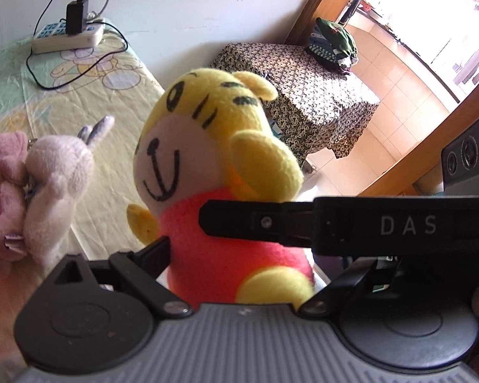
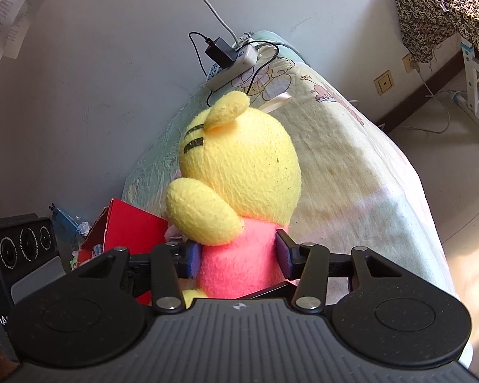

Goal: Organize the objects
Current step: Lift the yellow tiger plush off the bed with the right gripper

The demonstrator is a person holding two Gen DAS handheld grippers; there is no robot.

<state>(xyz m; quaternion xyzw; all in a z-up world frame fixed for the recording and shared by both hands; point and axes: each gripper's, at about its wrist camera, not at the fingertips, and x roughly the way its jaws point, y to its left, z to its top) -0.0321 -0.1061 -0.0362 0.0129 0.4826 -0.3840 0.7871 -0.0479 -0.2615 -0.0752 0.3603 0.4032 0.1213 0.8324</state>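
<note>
A yellow tiger plush (image 1: 207,146) with a pink body hangs above the bed. In the right wrist view I see its back (image 2: 239,166). My right gripper (image 2: 239,257) is shut on its pink body, both blue pads pressing the sides. One right finger (image 1: 303,223) crosses the plush's chest in the left wrist view. My left gripper (image 1: 265,252) stands wide around the same plush. Its left fingertip (image 1: 158,247) is beside the body; its right finger is hidden, with a gap showing beside the plush. A pale pink plush (image 1: 35,191) sits just left of it.
Below is a bed with a cartoon sheet (image 2: 351,166), bearing a power strip (image 1: 68,36) with a charger and cables near the wall. A red box (image 2: 124,226) stands at the bed's left. A patterned-cloth table (image 1: 313,86) holds folded clothes (image 1: 333,44).
</note>
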